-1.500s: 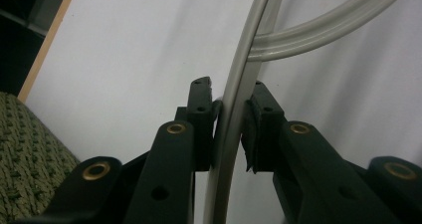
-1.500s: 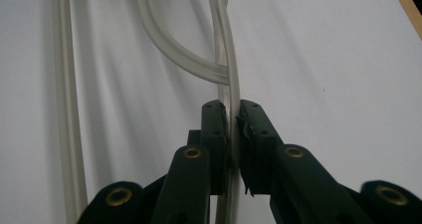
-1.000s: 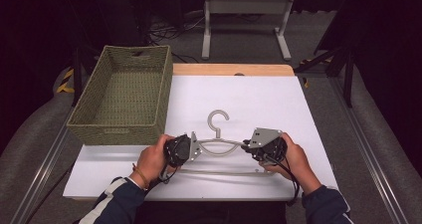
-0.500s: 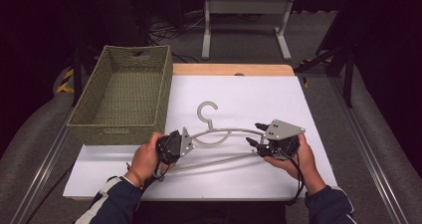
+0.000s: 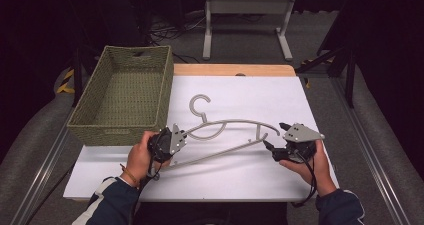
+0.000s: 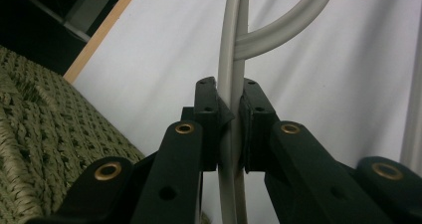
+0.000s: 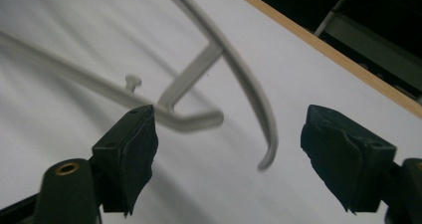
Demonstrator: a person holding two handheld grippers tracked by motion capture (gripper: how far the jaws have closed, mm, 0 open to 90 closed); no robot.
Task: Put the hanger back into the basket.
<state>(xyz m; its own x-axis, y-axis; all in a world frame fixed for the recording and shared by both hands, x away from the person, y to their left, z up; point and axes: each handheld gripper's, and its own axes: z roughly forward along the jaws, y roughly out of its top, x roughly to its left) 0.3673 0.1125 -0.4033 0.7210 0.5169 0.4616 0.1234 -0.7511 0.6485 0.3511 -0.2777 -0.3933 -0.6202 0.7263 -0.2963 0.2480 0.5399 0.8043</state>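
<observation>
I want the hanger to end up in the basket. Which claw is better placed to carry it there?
Left. The left claw is already shut on the grey plastic hanger and sits right beside the green woven basket. The right claw is open, off the hanger's far end.

Bare white table [image 5: 260,92] lies open beyond the hanger [image 5: 225,130]. The woven basket [image 5: 125,92] blocks the left side.
</observation>
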